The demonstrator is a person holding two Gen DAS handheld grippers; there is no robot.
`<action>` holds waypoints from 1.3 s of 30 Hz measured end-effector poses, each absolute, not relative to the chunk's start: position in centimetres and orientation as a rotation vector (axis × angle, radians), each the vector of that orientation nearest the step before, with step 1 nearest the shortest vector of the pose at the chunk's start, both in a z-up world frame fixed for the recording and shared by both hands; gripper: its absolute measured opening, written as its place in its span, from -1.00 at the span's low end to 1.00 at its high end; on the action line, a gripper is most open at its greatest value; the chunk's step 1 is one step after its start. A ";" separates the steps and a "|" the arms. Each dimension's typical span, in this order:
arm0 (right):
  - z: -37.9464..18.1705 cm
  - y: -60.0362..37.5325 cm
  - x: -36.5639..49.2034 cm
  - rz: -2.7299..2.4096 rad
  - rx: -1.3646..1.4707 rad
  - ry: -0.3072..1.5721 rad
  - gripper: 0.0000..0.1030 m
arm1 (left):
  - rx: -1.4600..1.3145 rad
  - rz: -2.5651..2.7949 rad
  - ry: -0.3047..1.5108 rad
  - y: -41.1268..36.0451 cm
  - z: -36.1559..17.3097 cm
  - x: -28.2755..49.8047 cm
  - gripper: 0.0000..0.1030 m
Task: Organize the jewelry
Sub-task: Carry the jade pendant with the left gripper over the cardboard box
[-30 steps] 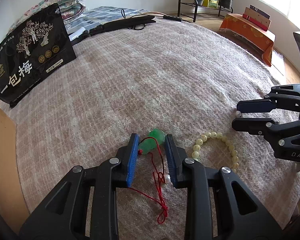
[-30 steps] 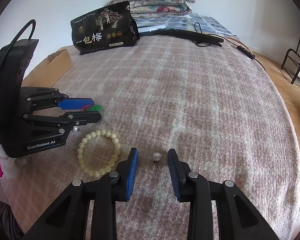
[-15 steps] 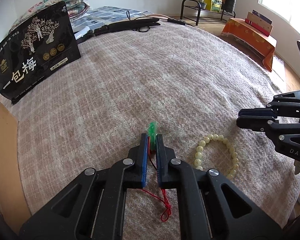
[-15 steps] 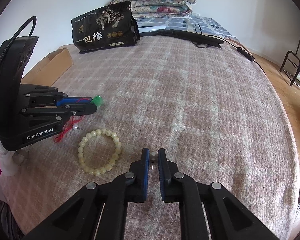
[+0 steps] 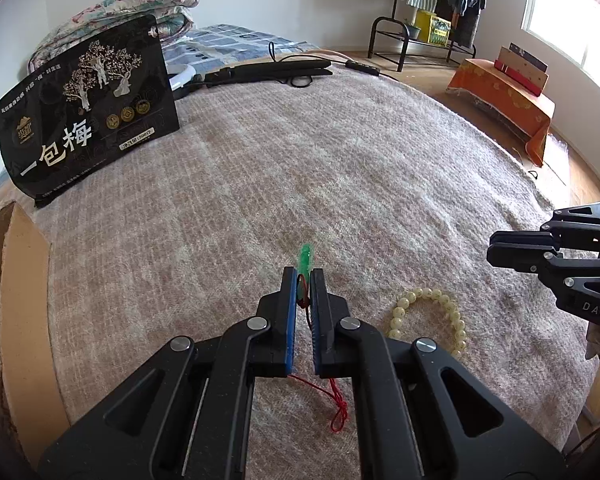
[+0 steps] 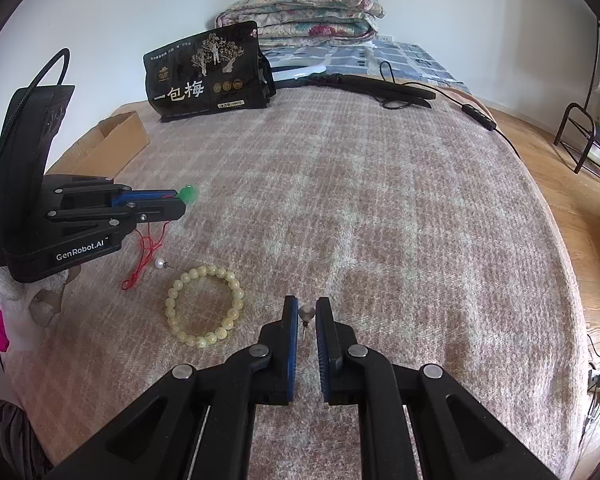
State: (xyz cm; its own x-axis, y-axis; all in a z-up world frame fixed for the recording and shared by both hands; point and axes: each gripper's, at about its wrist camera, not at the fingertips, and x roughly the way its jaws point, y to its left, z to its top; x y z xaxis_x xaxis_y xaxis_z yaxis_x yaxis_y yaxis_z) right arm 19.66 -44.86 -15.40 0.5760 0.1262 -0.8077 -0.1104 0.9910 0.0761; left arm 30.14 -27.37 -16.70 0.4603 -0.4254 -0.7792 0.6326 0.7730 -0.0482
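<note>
Blanket-covered bed [image 5: 340, 168] low in frame: my left gripper [image 5: 302, 276] pinches the light, slippery green pendant [image 5: 305, 257] edge-on, my right gripper [image 6: 306, 310] clamps the tiny pearl stud [image 6: 306, 313] by its bead.

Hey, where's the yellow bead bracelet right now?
In the right wrist view the bead bracelet lies flat on the blanket, left of the right gripper and just right of a loose pearl stud.

- Black snack bag [image 5: 88, 108], gold tree print, upright on the bed
- Folded floral quilts [image 6: 304, 8]
- Cardboard box [image 6: 112, 138]
- Clothes rack [image 5: 428, 12]
- Orange-draped stand [image 5: 500, 92]
</note>
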 end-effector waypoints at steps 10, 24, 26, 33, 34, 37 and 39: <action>-13.1 -44.6 18.6 0.130 0.017 0.912 -0.87 | 0.188 -0.648 0.808 -24.7 -12.6 30.1 -0.92; -8.2 -42.5 17.3 0.134 -0.015 0.846 -0.87 | 0.139 -0.591 0.716 -19.5 -6.9 28.5 -0.92; -7.7 -42.0 17.2 0.140 -0.020 0.836 -0.87 | 0.136 -0.580 0.705 -18.6 -6.2 28.4 -0.92; -5.9 -39.3 17.4 0.176 -0.038 0.806 -0.87 | 0.120 -0.530 0.677 -14.9 -4.4 28.4 -0.92; -5.7 -38.8 17.6 0.183 -0.038 0.803 -0.87 | 0.118 -0.522 0.673 -14.3 -4.2 28.4 -0.92; -5.1 -37.3 18.0 0.207 -0.043 0.792 -0.87 | 0.110 -0.497 0.664 -12.5 -3.8 28.6 -0.92; -4.8 -36.1 18.4 0.224 -0.050 0.786 -0.87 | 0.104 -0.479 0.659 -11.2 -3.5 28.8 -0.92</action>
